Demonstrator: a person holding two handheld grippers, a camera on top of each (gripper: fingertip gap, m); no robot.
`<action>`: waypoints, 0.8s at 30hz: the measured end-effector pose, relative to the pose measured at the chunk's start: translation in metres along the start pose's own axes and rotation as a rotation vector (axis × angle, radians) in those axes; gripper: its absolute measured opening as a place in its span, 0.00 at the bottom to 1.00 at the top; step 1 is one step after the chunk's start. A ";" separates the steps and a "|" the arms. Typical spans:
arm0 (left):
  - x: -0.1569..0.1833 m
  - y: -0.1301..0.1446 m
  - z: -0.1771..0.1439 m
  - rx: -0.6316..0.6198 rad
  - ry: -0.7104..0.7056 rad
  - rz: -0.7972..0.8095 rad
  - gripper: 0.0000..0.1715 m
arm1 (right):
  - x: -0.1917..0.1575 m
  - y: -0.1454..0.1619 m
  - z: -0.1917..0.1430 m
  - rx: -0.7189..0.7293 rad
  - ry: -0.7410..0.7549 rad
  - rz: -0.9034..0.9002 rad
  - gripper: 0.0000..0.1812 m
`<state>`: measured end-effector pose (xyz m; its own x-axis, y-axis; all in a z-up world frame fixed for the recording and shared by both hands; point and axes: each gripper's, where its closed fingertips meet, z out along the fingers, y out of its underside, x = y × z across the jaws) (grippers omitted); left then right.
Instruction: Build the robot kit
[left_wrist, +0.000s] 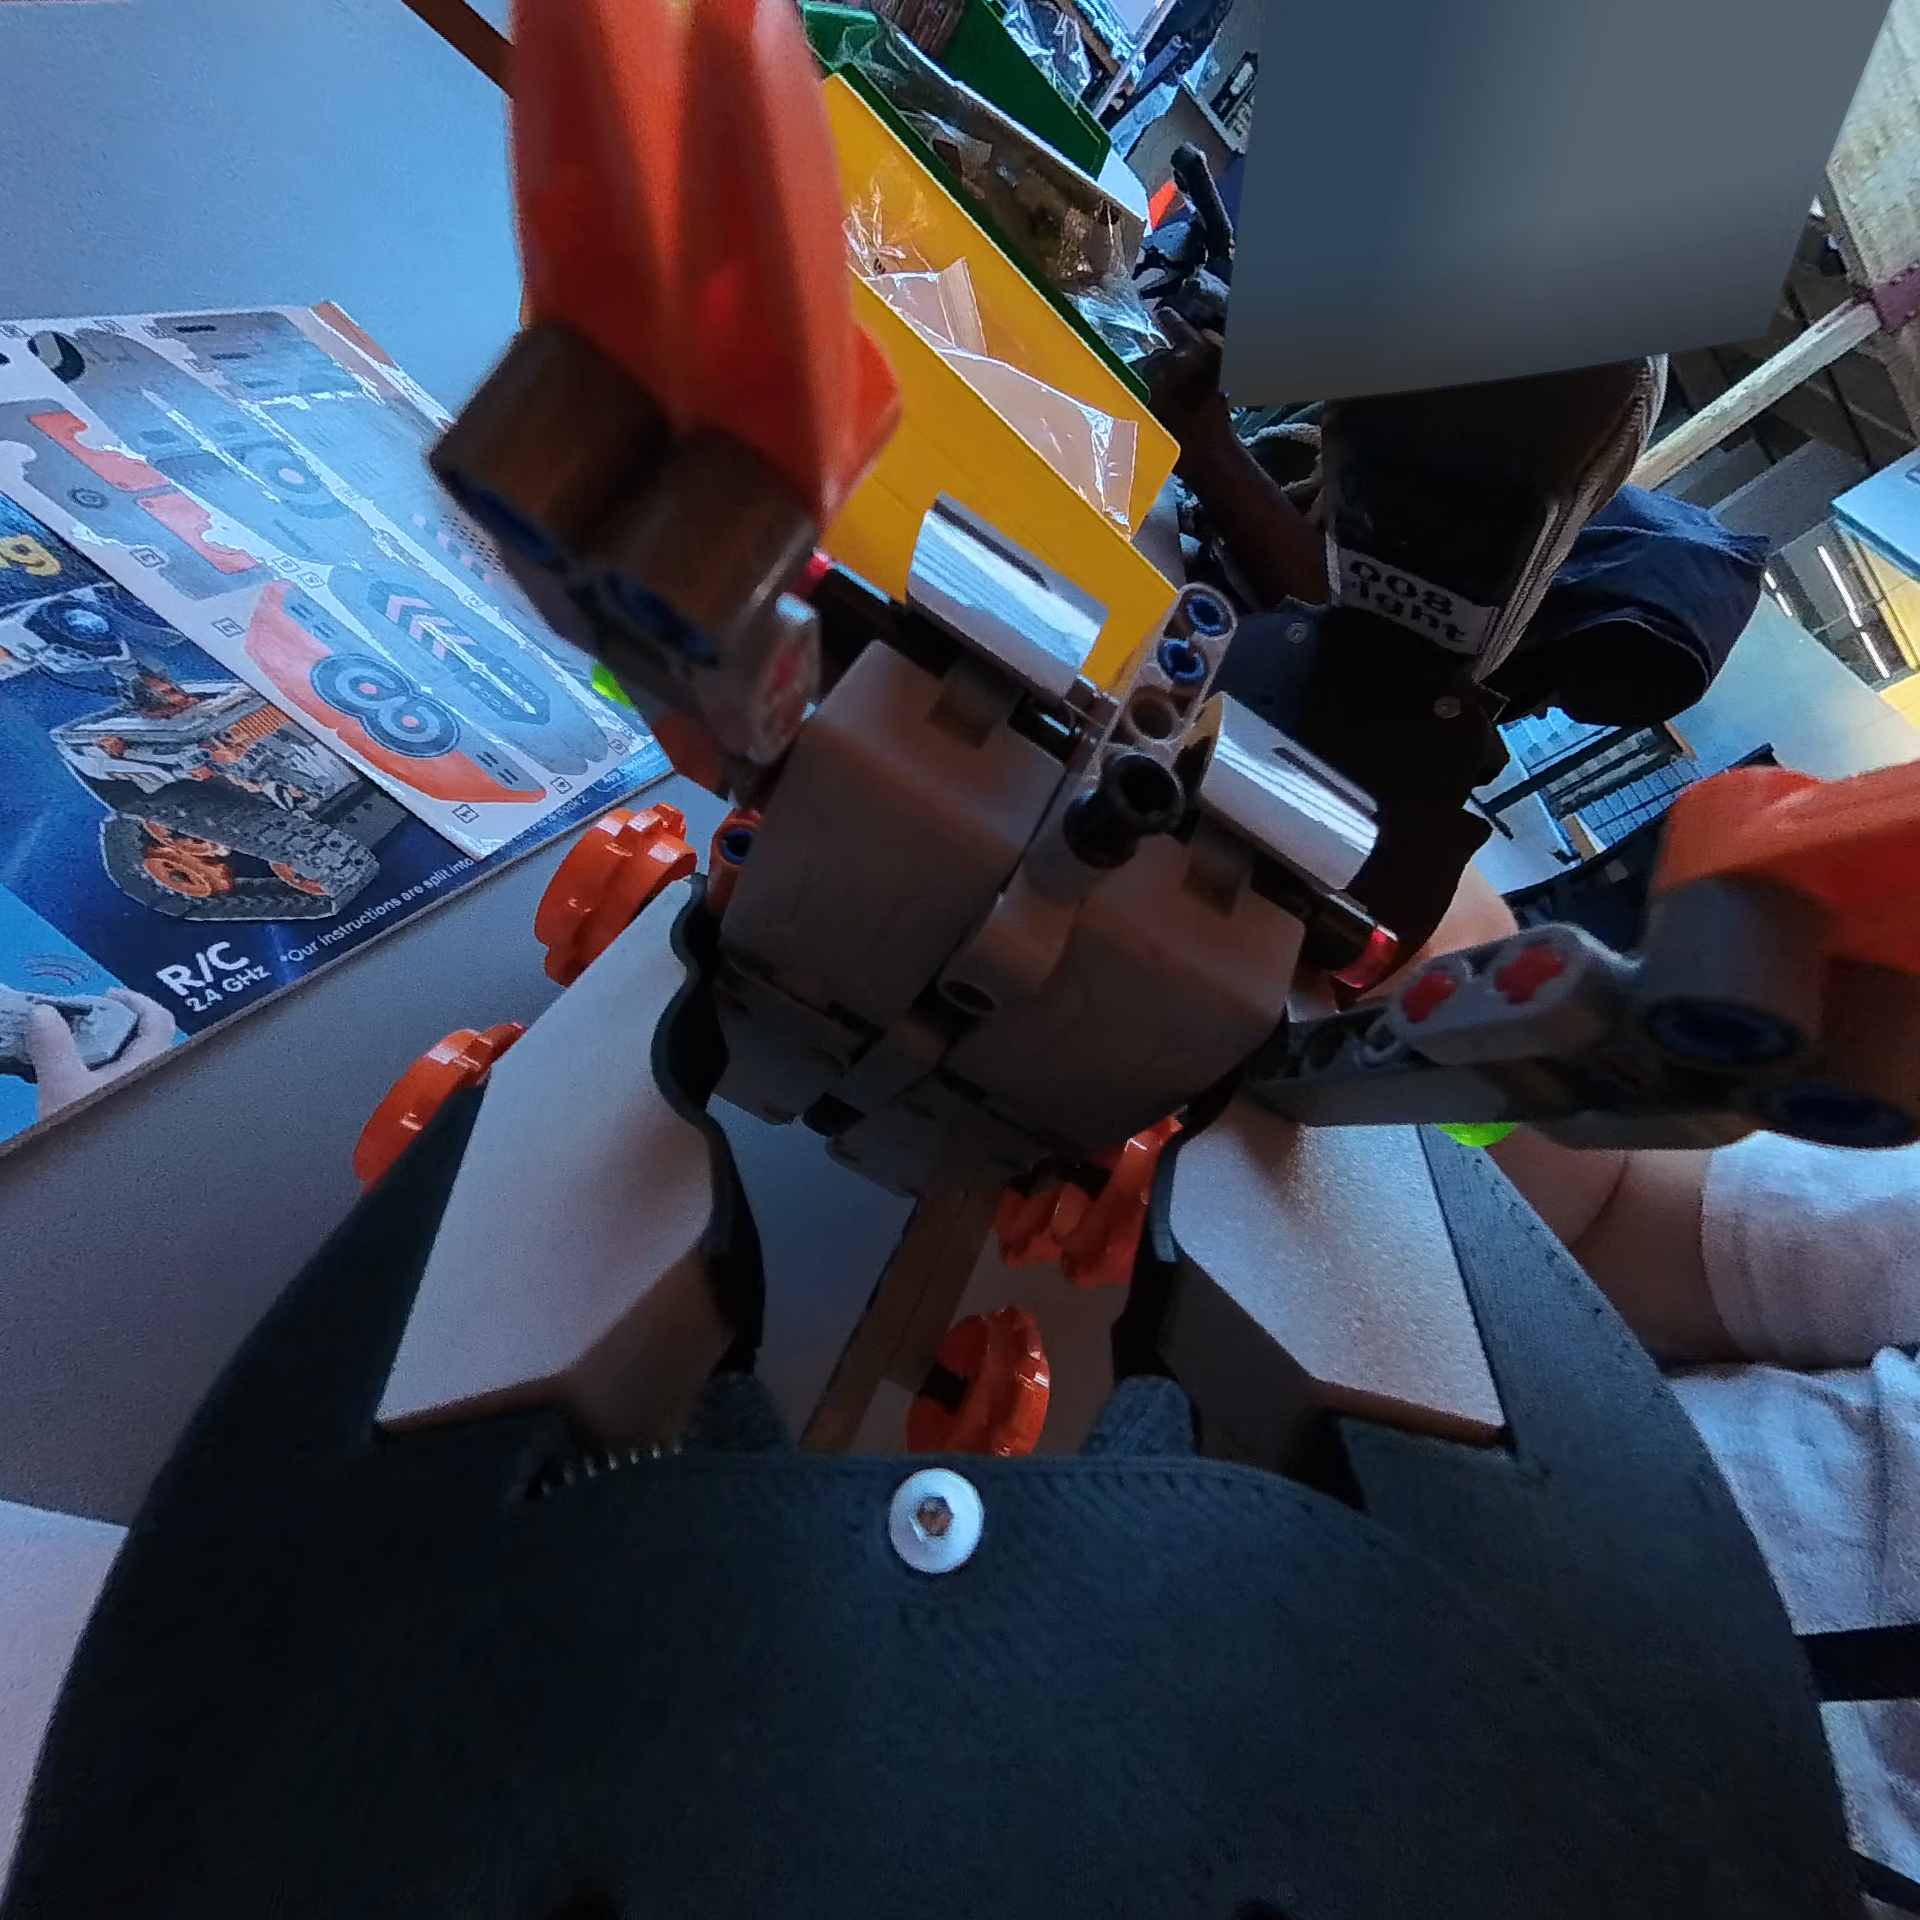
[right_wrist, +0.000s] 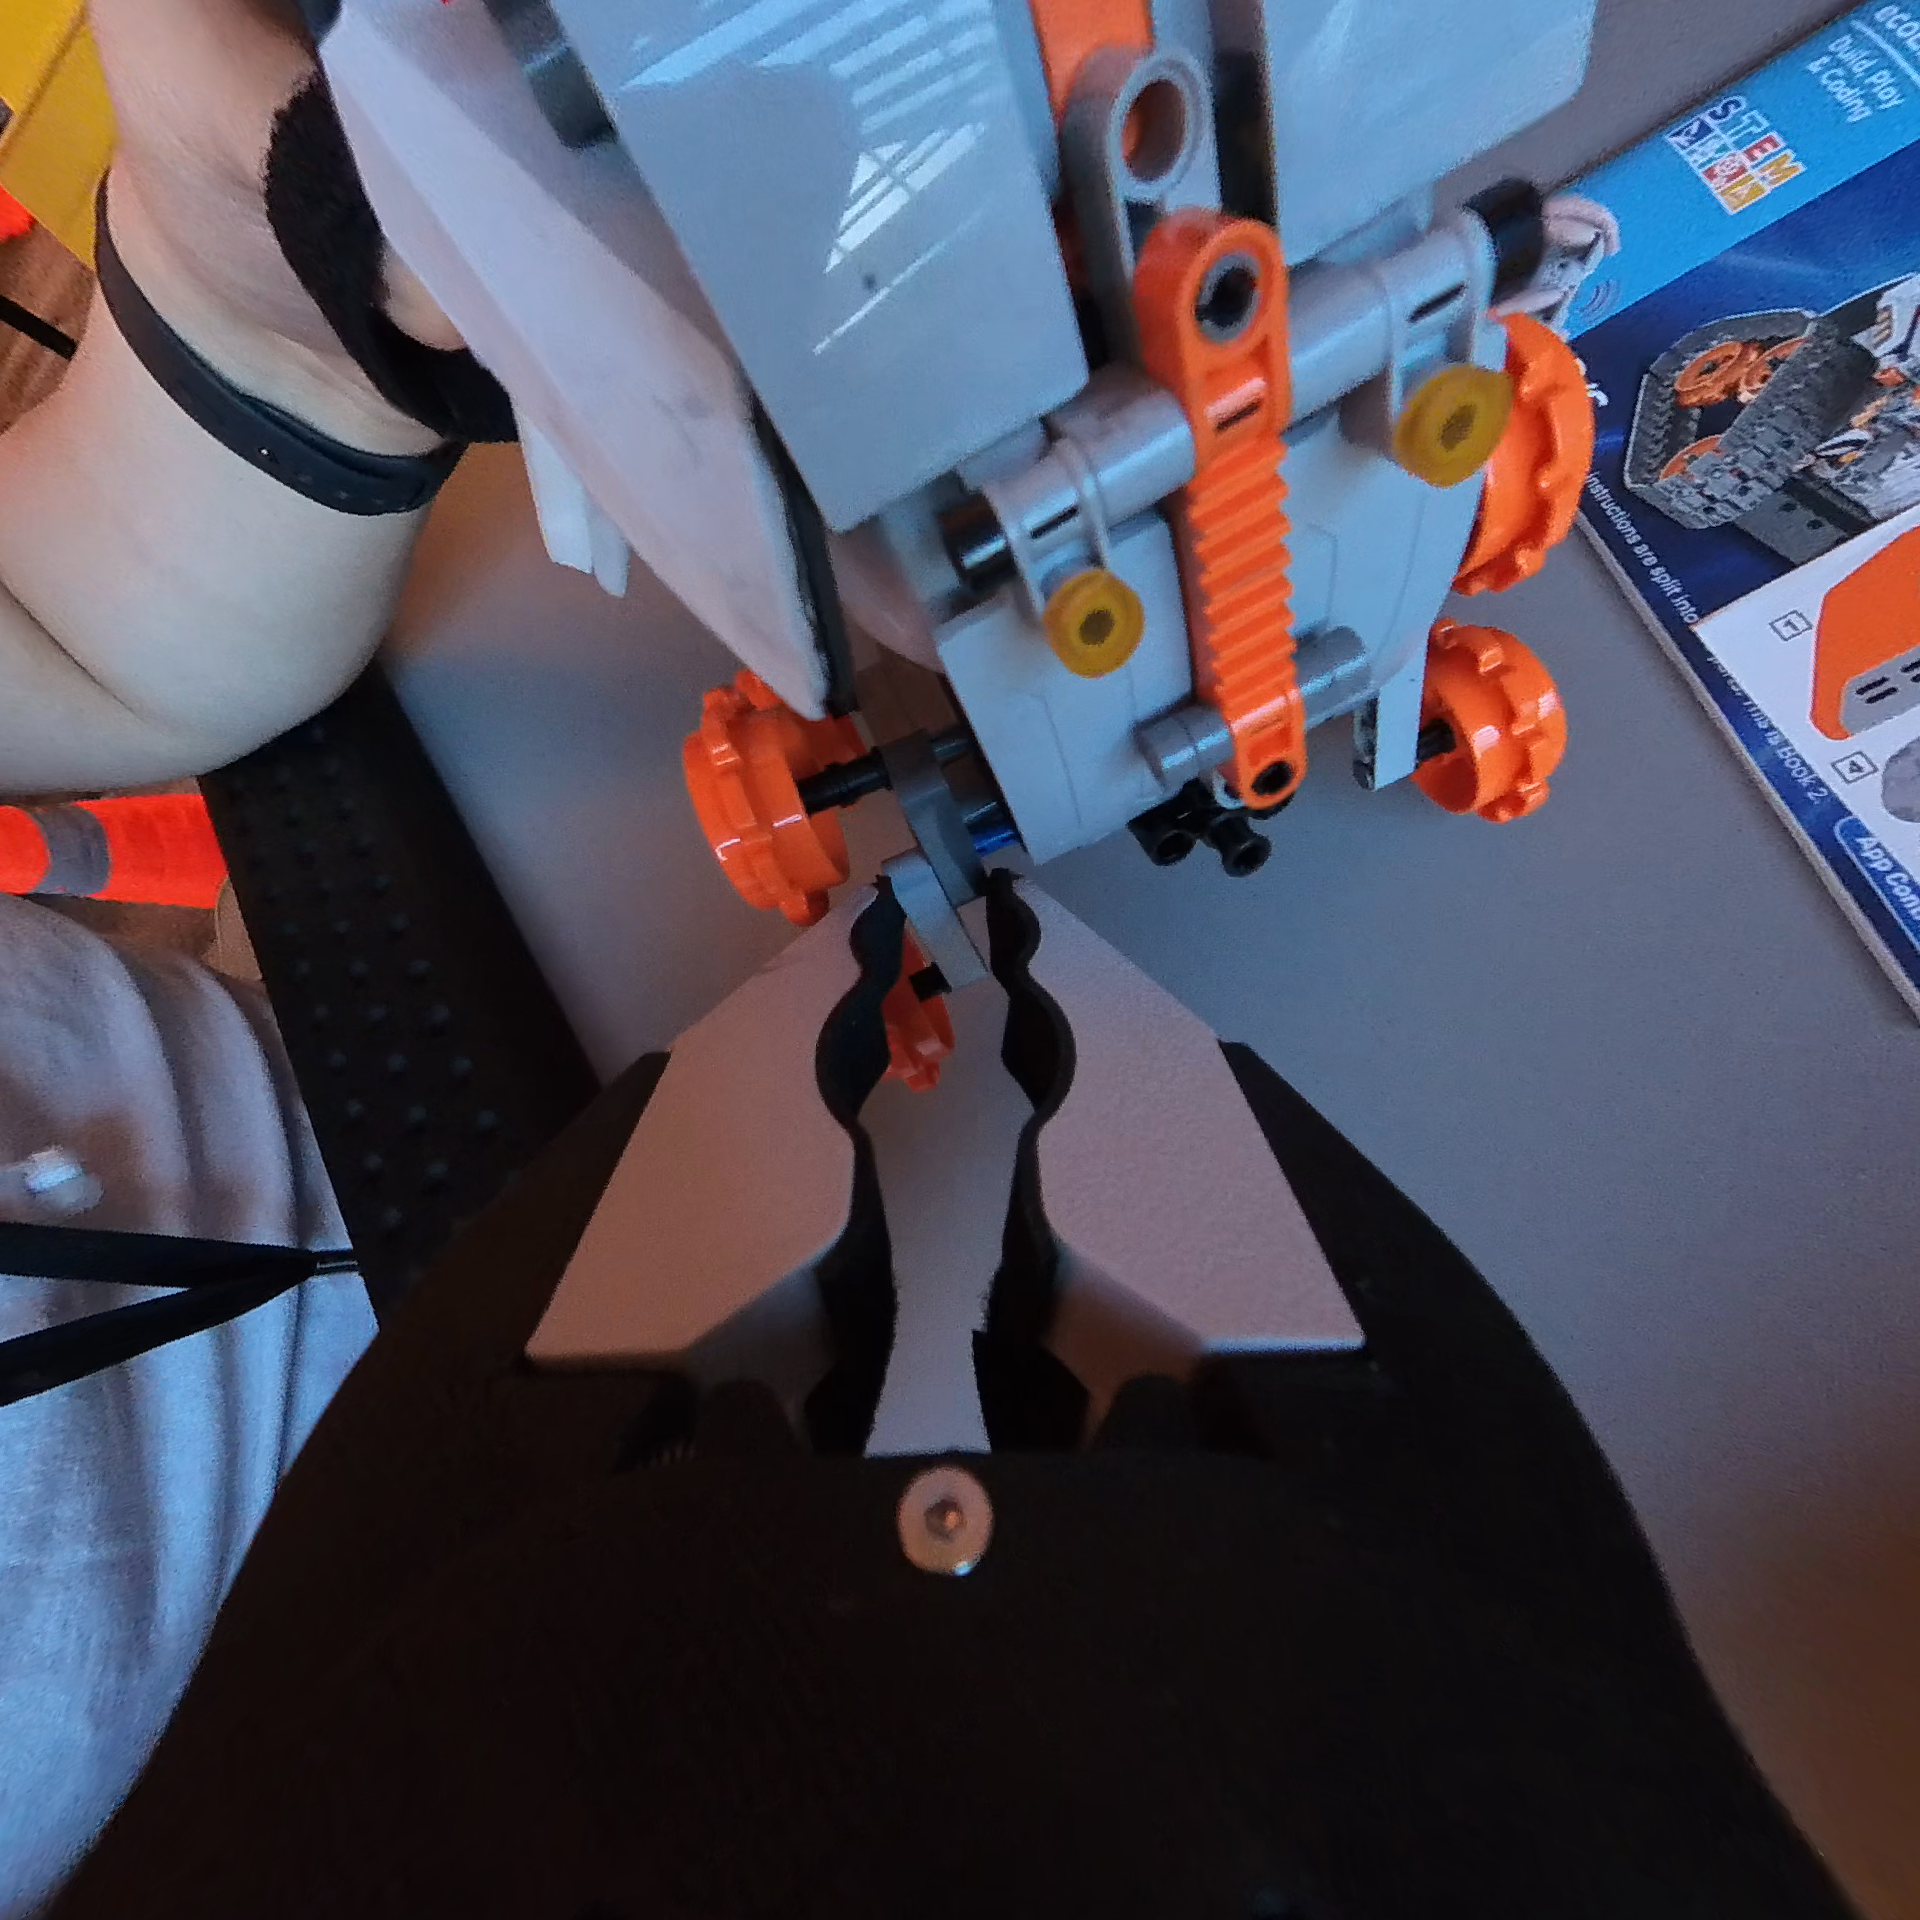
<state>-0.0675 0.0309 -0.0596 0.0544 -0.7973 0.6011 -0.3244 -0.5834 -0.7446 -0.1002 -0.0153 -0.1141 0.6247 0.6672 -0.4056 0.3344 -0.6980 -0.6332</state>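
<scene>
The grey brick-built vehicle (left_wrist: 997, 935) with orange wheels (right_wrist: 764, 795) is held above the grey table (right_wrist: 1351, 1091), near a booklet (left_wrist: 239, 727). The left gripper (left_wrist: 940, 1023) is clamped on its body. The right gripper (right_wrist: 940, 914), fingers nearly together, pinches a grey beam (right_wrist: 935, 904) at its lower end.

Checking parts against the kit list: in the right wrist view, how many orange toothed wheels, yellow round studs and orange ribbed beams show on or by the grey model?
orange toothed wheels: 4 (one partly hidden between the gripper's fingers)
yellow round studs: 2
orange ribbed beam: 1
Total: 7, on or beside the grey model
</scene>
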 end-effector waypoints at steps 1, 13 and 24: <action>0.000 0.000 0.000 -0.003 -0.006 0.004 0.52 | 0.000 0.000 0.000 -0.006 0.001 0.000 0.09; 0.002 0.000 0.003 -0.007 -0.034 0.032 0.52 | -0.002 0.000 -0.001 0.039 -0.049 0.093 0.09; -0.003 -0.002 0.002 0.024 -0.023 0.017 0.52 | 0.004 -0.002 0.000 0.091 -0.029 0.107 0.09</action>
<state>-0.0649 0.0341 -0.0606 0.0707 -0.8102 0.5819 -0.3024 -0.5733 -0.7615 -0.0980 -0.0110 -0.1147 0.6321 0.5986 -0.4920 0.2011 -0.7399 -0.6419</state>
